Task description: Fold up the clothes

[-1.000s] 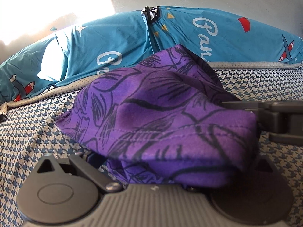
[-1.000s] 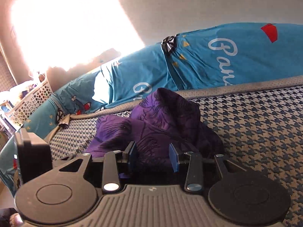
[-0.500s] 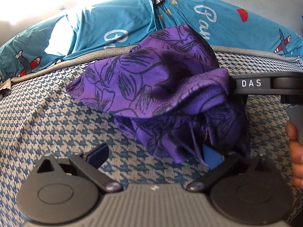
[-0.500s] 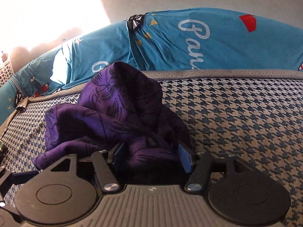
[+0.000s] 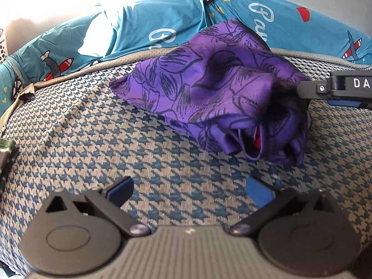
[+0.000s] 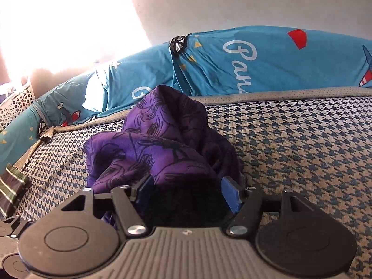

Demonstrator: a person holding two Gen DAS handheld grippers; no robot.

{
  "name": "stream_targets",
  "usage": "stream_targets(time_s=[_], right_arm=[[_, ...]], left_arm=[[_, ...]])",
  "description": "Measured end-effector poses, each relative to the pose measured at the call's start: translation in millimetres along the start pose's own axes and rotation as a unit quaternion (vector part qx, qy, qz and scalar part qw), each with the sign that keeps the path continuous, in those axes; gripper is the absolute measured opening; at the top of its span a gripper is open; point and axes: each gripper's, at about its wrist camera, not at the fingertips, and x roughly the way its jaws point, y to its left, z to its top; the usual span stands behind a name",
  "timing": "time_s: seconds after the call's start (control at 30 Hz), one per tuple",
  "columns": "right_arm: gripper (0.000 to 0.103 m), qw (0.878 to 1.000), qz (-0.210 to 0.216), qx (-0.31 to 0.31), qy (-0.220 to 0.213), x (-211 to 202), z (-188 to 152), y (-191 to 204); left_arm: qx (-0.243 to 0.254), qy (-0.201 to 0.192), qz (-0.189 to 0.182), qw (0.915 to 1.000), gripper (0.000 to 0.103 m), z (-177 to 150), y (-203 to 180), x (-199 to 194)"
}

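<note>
A purple garment with a black leaf print (image 5: pixel 216 93) lies bunched on the blue-and-cream houndstooth bed cover (image 5: pixel 116 144). My left gripper (image 5: pixel 189 193) is open and empty, set back from the garment over bare cover. My right gripper (image 6: pixel 188 193) has its jaws open, with the garment's near edge (image 6: pixel 158 153) lying between them. In the left wrist view the right gripper (image 5: pixel 325 90) reaches in from the right and touches the garment's right side.
A teal pillow with white lettering and red planes (image 5: pixel 162 28) lies along the back by the wall (image 6: pixel 232 0). A striped dark cloth (image 6: pixel 11 190) lies at the left edge. A white perforated basket (image 6: pixel 16 102) stands far left.
My left gripper let go of the purple garment and drew back; the garment dropped onto the bed. My right gripper's jaws opened wider around the garment's near edge.
</note>
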Motion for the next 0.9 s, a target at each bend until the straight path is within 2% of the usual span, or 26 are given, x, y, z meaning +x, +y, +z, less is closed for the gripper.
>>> stream_targets(time_s=[0.13,0.33,0.47,0.9], right_arm=[[0.073,0.999,-0.032,-0.001,0.024,-8.6,-18.0,2.3],[0.074,0.996,-0.06,-0.002,0.066,-11.4,-43.6,3.4],[0.074,0.994,-0.063,0.0,0.088,-14.8,-58.7,6.3],[0.075,0.989,-0.081,0.008,0.12,-24.4,-88.1,14.4]], left_arm=[[-0.003,0.011,0.009,0.9999,0.103,-10.7,2.1,-0.9],[-0.013,0.019,0.023,0.9995,0.103,-23.0,8.2,-4.2],[-0.023,0.023,0.033,0.9989,0.103,-31.1,12.6,-7.3],[-0.032,0.035,0.038,0.9982,0.103,-52.4,12.2,-15.5]])
